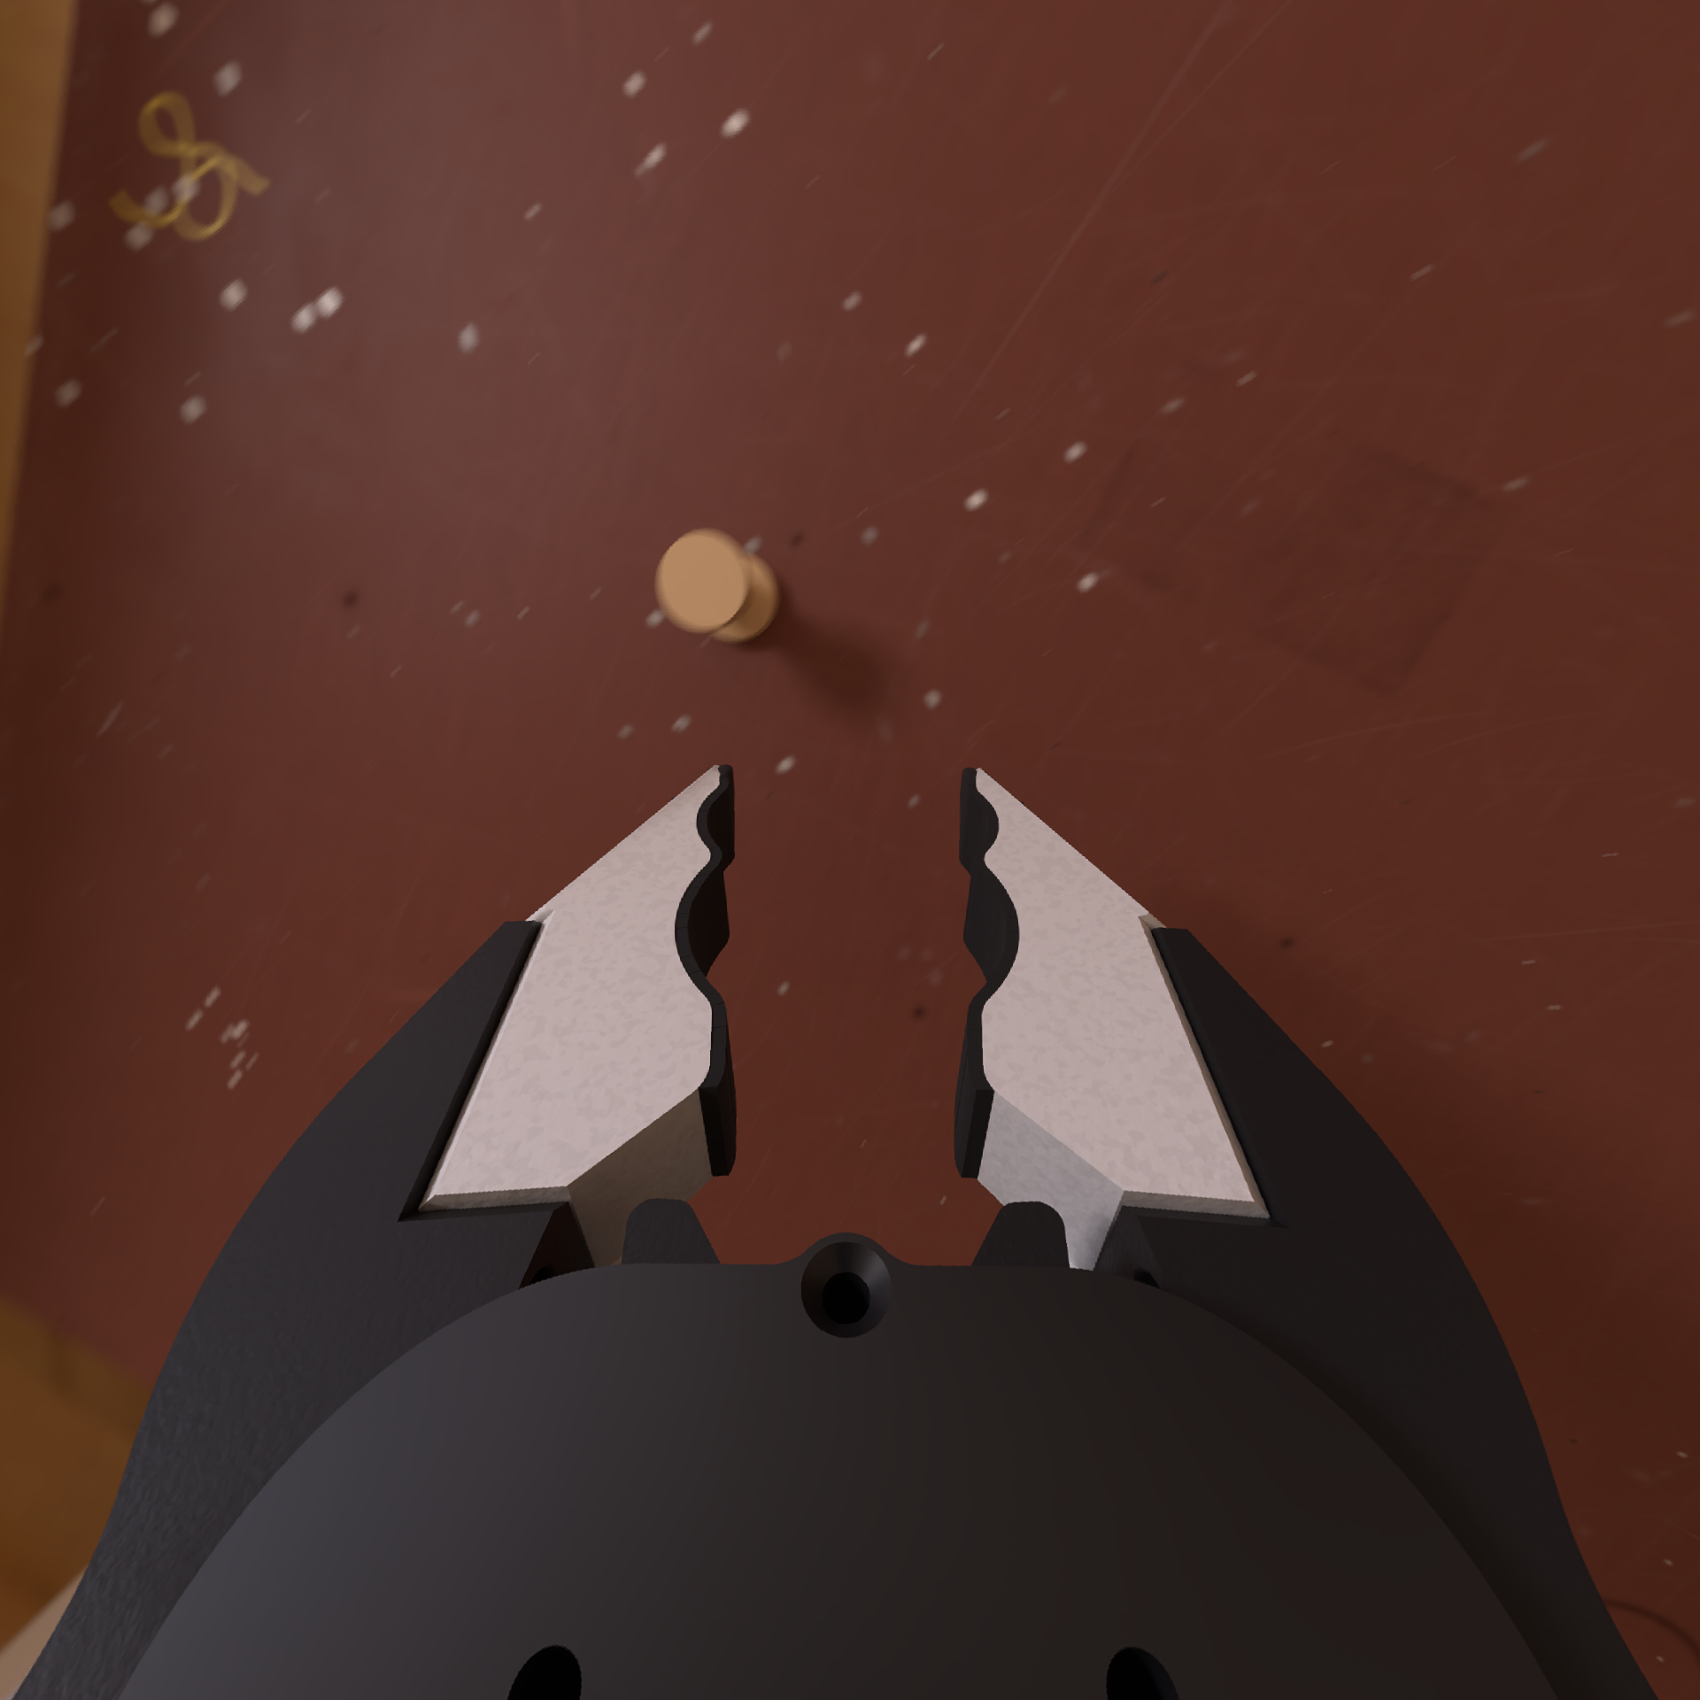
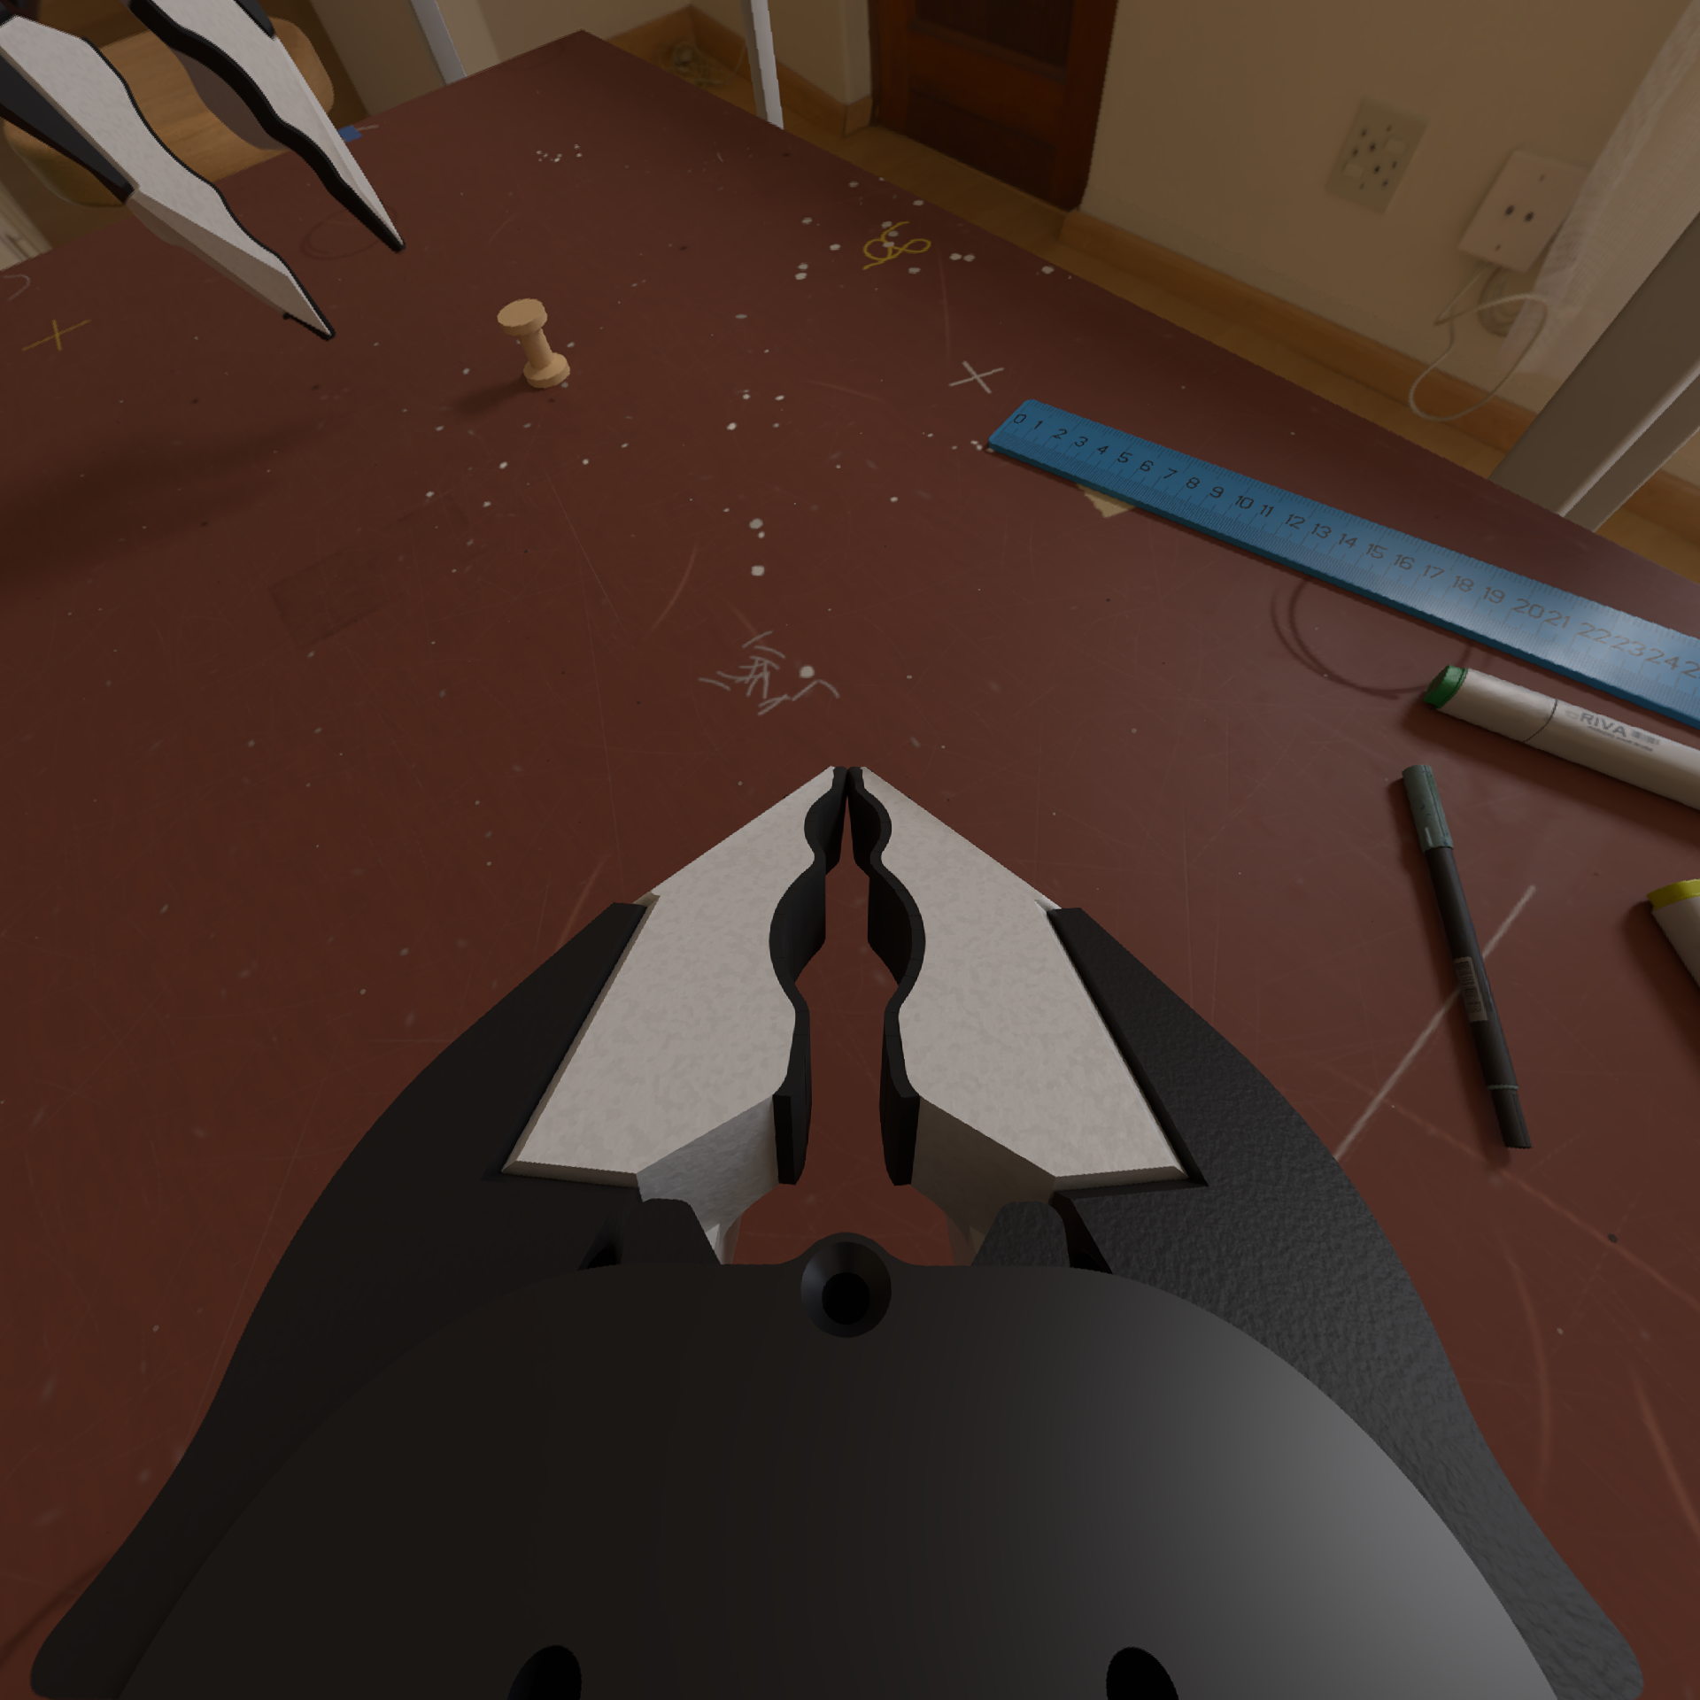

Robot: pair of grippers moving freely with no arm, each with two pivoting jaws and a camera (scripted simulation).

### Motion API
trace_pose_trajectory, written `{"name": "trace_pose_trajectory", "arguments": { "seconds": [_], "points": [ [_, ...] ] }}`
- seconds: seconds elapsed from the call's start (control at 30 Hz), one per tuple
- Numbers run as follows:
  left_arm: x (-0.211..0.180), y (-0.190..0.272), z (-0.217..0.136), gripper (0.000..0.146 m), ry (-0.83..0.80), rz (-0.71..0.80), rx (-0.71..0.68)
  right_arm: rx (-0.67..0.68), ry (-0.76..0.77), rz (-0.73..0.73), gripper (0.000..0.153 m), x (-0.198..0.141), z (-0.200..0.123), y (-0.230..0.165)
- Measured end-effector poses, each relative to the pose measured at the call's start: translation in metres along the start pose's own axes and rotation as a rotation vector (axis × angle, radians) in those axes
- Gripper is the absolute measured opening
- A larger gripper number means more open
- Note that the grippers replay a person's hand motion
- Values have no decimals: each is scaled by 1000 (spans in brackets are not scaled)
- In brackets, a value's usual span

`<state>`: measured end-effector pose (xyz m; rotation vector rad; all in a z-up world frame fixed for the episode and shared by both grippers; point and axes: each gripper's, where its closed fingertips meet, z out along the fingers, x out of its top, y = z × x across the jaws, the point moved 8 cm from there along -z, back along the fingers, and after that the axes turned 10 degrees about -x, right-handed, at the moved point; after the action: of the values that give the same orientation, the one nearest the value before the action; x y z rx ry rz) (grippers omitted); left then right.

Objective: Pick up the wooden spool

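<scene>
The wooden spool (image 1: pixel 716 586) is small and light tan. It stands upright on the dark red-brown table (image 1: pixel 1196 368). My left gripper (image 1: pixel 846 773) is open and empty, above the table and looking down, with the spool ahead of its tips and a little to the left. In the right wrist view the spool (image 2: pixel 534 343) stands far off at the upper left, with the left gripper (image 2: pixel 363 290) hanging above and to the left of it. My right gripper (image 2: pixel 846 773) is shut and empty, low over the table and far from the spool.
A blue ruler (image 2: pixel 1334 543) lies at the right. Near it lie a white marker with a green cap (image 2: pixel 1564 727), a dark pen (image 2: pixel 1467 957) and the tip of a yellow-capped marker (image 2: pixel 1676 920). The table's far edge (image 2: pixel 828 152) runs along the top, with floor beyond.
</scene>
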<state>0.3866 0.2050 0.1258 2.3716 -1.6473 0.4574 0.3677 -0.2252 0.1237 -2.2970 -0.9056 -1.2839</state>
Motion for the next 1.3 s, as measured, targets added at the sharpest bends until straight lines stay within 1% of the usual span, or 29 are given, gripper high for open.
{"name": "trace_pose_trajectory", "arguments": {
  "seconds": [0.07,0.2,0.27,0.33,0.43,0.5,0.6,0.77,0.93,1.07,1.13,1.23,1.3],
  "points": [
    [8,4,8,47,23,31,-74,3,-2,-2,0,0,1,0],
    [12,2,27,43,-39,77,-95,2,-4,-6,0,0,0,-1],
    [9,-3,32,40,-63,56,-92,-1,-6,-6,0,-1,0,0],
    [4,-6,32,31,-76,19,-96,-4,-6,-2,0,-1,-1,1],
    [-6,-8,24,18,-139,-57,-147,-3,-9,-3,0,-2,0,2],
    [-12,-9,19,16,-176,-63,-147,1,-12,-2,0,-3,1,1],
    [-14,-13,10,17,-145,-97,-103,4,-13,-2,0,-3,2,1],
    [-7,-20,4,20,-62,-99,-41,1,-9,-4,0,-2,1,1],
    [1,-27,15,26,-65,-80,-20,5,-11,-7,0,-2,1,1],
    [13,-34,23,31,-16,-68,21,6,-10,-5,0,-3,1,1],
    [17,-39,27,34,-31,-74,50,10,-10,-5,0,-3,1,0],
    [24,-42,35,41,-17,-58,17,13,-10,-7,0,-3,1,0],
    [28,-44,42,41,-34,-51,6,13,-8,-5,0,-3,1,1]
  ]
}}
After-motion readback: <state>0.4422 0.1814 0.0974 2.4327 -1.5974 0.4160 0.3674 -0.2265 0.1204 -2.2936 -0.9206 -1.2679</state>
